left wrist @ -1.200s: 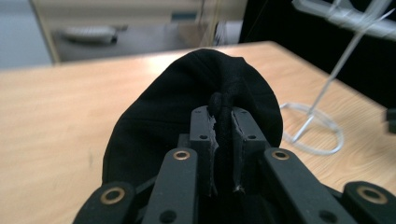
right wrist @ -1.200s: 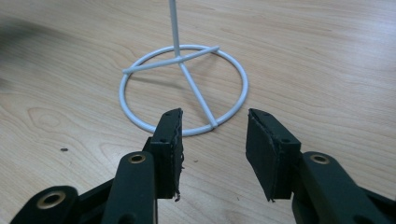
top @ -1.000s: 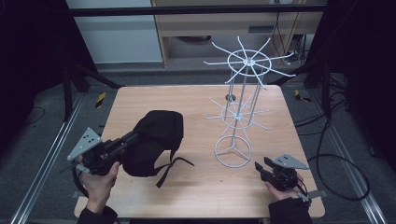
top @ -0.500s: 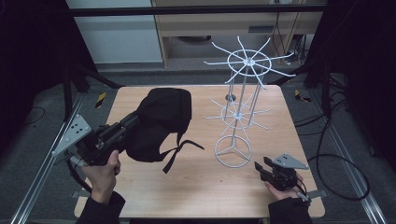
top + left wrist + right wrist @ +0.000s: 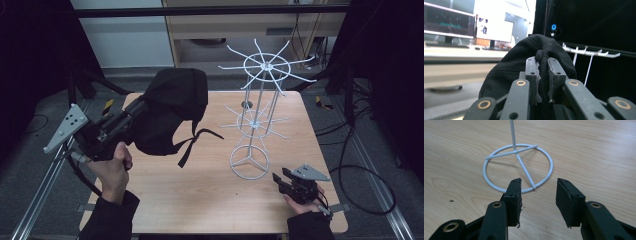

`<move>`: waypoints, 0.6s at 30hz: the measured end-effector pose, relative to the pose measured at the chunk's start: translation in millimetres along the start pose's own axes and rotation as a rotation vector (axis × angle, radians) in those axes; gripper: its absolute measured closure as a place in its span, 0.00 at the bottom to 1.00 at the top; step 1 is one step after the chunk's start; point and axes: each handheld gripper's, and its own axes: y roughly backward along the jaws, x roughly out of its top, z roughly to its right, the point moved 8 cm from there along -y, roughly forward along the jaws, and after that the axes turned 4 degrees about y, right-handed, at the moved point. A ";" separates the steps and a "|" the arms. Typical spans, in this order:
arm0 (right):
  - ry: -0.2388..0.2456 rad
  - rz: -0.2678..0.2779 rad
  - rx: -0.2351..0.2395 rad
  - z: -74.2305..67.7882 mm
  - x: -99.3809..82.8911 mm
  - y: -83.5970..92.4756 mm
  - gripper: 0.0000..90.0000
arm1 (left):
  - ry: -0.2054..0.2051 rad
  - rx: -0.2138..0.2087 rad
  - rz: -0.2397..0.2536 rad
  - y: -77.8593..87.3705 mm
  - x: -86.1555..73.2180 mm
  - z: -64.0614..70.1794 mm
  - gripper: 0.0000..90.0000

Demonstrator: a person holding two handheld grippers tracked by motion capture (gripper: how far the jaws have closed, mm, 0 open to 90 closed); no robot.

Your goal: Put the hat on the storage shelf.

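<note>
left gripper point(image 5: 542, 75) clamped on a fold of the black cap point(image 5: 172, 107), held off the table point(image 5: 200, 200) at upper left of the high view. right gripper point(image 5: 537, 200) jaws spread, empty, just beside the white wire stand's point(image 5: 257, 115) ring base point(image 5: 517, 167), lower right.

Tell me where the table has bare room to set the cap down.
The near-left wood, between the left gripper holding the black cap and the rack's base ring, is bare. So is the far-right corner beyond the white wire rack. It is crowded near the right gripper.
</note>
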 end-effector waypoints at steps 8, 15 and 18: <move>0.003 0.001 0.002 -0.3 -0.1 -0.6 0.62 | -0.009 -0.033 0.063 -7.8 31.4 14.7 0.89; 0.004 0.002 0.004 -0.2 -0.1 -0.5 0.62 | -0.006 -0.069 0.052 -26.6 30.7 28.2 0.89; 0.003 0.001 0.005 -0.7 -0.1 -0.5 0.62 | -0.004 -0.079 0.042 -32.8 27.5 30.9 0.89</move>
